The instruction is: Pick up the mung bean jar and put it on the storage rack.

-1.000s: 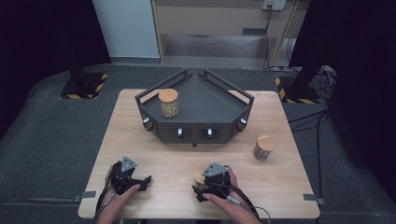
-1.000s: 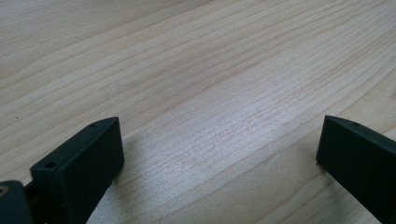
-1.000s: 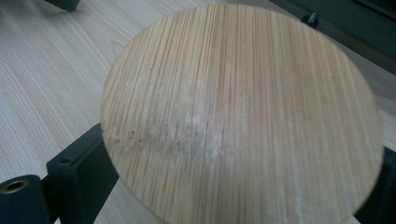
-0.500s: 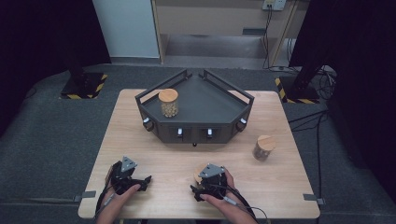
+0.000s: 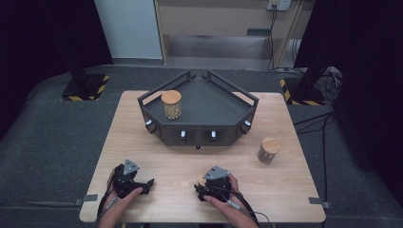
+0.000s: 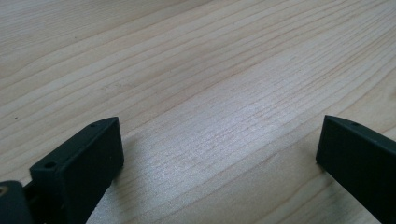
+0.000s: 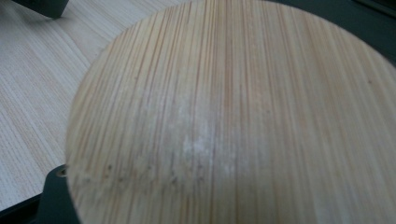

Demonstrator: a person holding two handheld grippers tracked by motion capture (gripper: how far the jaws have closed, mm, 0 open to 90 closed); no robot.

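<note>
Bamboo-lidded jar (image 7: 224,116) gripped by right gripper (image 5: 205,183) near counter's (image 5: 285,199) front edge, jaws just closing; not lifted. Left gripper (image 5: 145,184) wide, empty.

A pale wooden table (image 5: 157,142) was set on a dark grey floor (image 5: 47,137). At its upper middle a dark angular tray (image 5: 199,124) was placed. A wooden-lidded jar (image 5: 268,150) was stood on the bare wood at the right, well apart from the tray. Another wooden-lidded jar (image 7: 224,121) was seen on the tabletop at the lower middle of the high view.
</note>
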